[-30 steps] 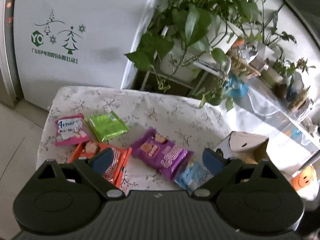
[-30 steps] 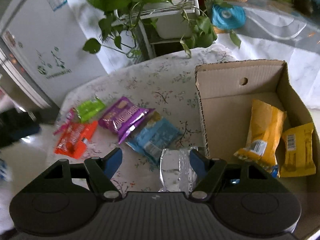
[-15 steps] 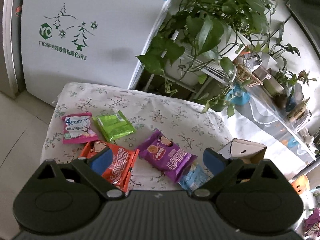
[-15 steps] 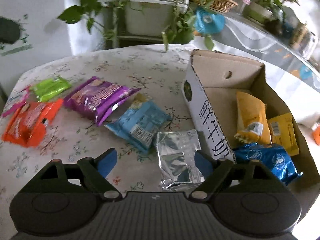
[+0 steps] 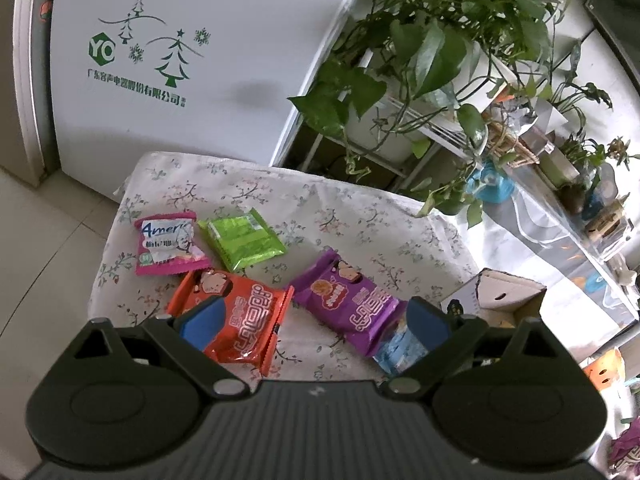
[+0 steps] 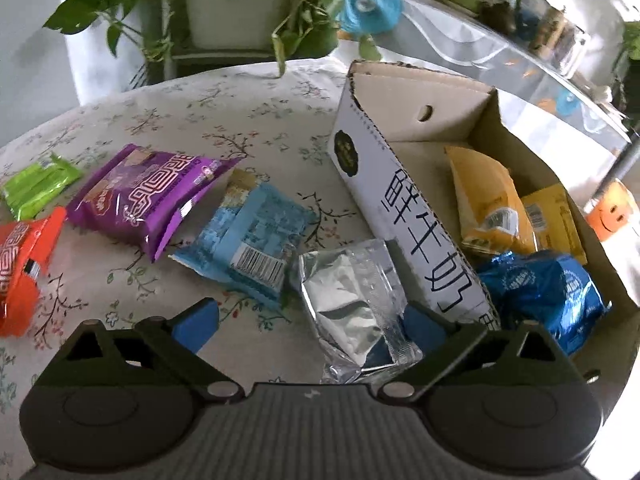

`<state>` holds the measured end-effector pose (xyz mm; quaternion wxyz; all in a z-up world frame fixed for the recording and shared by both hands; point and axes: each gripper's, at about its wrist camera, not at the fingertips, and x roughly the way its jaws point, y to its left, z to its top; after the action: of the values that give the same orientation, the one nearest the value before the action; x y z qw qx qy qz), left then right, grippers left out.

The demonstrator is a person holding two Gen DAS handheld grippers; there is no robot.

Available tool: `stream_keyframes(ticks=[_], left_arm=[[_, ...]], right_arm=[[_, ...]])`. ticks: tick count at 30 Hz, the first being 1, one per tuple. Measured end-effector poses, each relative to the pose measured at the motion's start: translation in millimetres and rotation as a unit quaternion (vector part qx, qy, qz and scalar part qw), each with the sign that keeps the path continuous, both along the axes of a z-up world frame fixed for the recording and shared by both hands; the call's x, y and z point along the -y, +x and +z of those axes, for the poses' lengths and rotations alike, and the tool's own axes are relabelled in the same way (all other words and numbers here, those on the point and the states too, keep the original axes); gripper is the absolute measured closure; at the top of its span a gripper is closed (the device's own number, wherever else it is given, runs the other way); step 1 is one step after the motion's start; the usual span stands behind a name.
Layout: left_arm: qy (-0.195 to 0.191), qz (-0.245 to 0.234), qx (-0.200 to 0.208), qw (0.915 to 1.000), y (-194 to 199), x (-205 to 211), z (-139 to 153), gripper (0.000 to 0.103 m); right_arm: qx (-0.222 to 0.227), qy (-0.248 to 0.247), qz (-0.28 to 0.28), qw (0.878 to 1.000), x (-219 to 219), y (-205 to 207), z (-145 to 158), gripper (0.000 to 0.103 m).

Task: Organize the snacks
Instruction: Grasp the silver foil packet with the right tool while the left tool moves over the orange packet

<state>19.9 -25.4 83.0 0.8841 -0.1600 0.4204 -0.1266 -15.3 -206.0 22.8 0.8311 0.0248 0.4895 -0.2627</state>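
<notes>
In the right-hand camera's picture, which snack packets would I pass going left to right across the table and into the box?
Orange packet → purple packet → light blue packet → silver packet, all on the table; then, over the cardboard box wall, the dark blue packet.

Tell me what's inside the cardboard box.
In the cardboard box lie three packets: a large yellow packet, a smaller yellow packet beside it, and a blue packet. Its near corner is hidden behind the hand-held gripper.
</notes>
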Motion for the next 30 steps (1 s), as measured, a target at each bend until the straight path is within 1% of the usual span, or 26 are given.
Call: stream_keyframes(ticks=[4,6,9,11,14,17,19,21,22,25,28,30], left_arm=[[0.003,0.0,0.0,1.0,-0.3,0.4,-1.1,0.007],[0.004,0.0,-0.001,1.0,-0.3,0.3,-1.8,0.007],[0.005,0.003,-0.001,1.0,0.3,-1.9,-2.0,0.007],[0.006,0.008,0.0,0.9999,0.3,-4.7,-1.7,0.007],[0.01,0.023,0.005,0.9997,1.9,-11.0,0.3,0.007],[0.018,0.039,0.01,0.999,4.0,-17.1,3.2,0.007],[0.03,0.049,0.011,0.9983,5.6,-20.3,4.4,0.007],[0.032,0.056,0.008,0.9979,6.5,-24.0,4.2,0.007],[0.03,0.058,0.004,0.9979,7.2,-25.8,3.5,0.007],[0.033,0.057,-0.009,0.9978,9.7,-27.4,0.4,0.007],[0.045,0.052,-0.027,0.9972,12.9,-26.8,-4.2,0.007],[0.046,0.05,-0.044,0.9967,15.4,-28.5,-8.4,0.007]], right_arm=[[0.003,-0.009,-0.026,1.0,-1.4,2.1,-1.0,0.0],[-0.007,-0.011,-0.033,0.999,-0.6,6.0,-5.0,0.0],[-0.011,-0.005,-0.042,0.999,1.5,7.9,-7.2,0.0],[-0.01,0.009,-0.039,0.999,0.8,7.4,-5.7,0.0],[-0.007,0.026,-0.017,0.999,-4.0,6.1,-2.8,0.0],[0.0,0.059,0.02,0.998,-12.1,2.9,3.0,0.0],[0.005,0.085,0.048,0.995,-17.9,-0.4,8.2,0.0],[0.013,0.092,0.056,0.994,-21.3,-4.5,13.5,0.0],[0.018,0.09,0.053,0.994,-20.0,-5.8,15.6,0.0],[0.031,0.083,0.011,0.996,-3.1,-5.5,17.2,0.0],[0.015,0.105,-0.018,0.994,12.9,-1.2,9.3,0.0],[0.009,0.123,-0.023,0.992,19.0,0.4,4.2,0.0]])
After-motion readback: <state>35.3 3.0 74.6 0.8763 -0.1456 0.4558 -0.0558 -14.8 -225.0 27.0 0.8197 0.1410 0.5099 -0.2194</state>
